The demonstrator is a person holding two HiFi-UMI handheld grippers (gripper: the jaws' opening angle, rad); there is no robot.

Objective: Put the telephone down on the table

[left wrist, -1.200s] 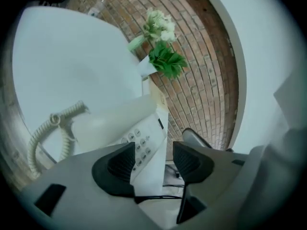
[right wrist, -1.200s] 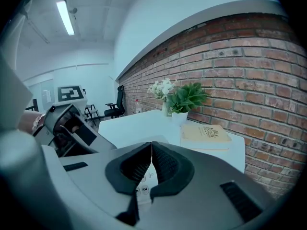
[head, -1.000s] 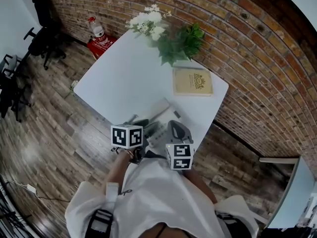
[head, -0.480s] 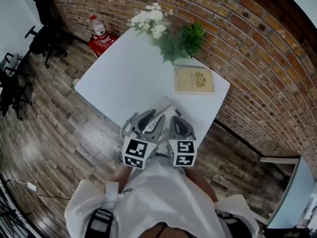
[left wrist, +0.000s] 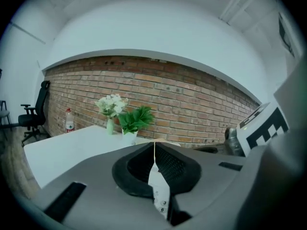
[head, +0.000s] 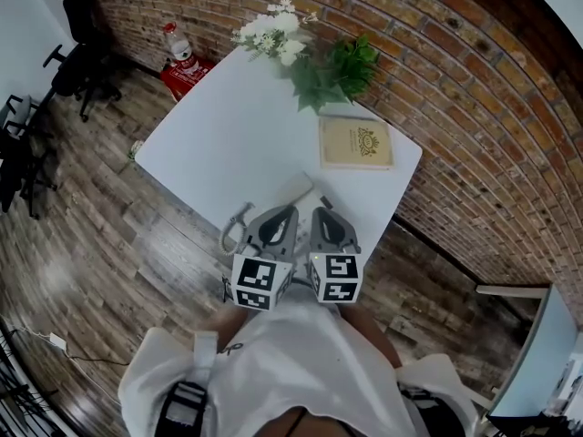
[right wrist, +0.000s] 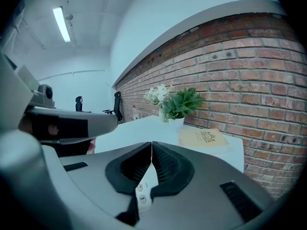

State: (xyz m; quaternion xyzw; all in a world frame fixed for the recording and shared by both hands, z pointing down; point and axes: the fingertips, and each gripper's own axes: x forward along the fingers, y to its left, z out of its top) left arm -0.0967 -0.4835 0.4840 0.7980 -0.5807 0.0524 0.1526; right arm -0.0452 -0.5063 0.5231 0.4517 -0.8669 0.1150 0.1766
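left gripper point(left wrist: 154, 143): jaws closing tip to tip, nothing gripped
right gripper point(right wrist: 151, 143): clenched, empty
telephone point(head: 297, 192): near edge of white table point(head: 228, 144), under both grippers
book point(head: 355, 142): far right

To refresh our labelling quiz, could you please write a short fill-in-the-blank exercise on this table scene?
1. The book lies flat on the table, whose top is ___.
2. The wall beside the table is built of ___.
3. The potted plant has ___ leaves.
Missing words: white; brick; green.
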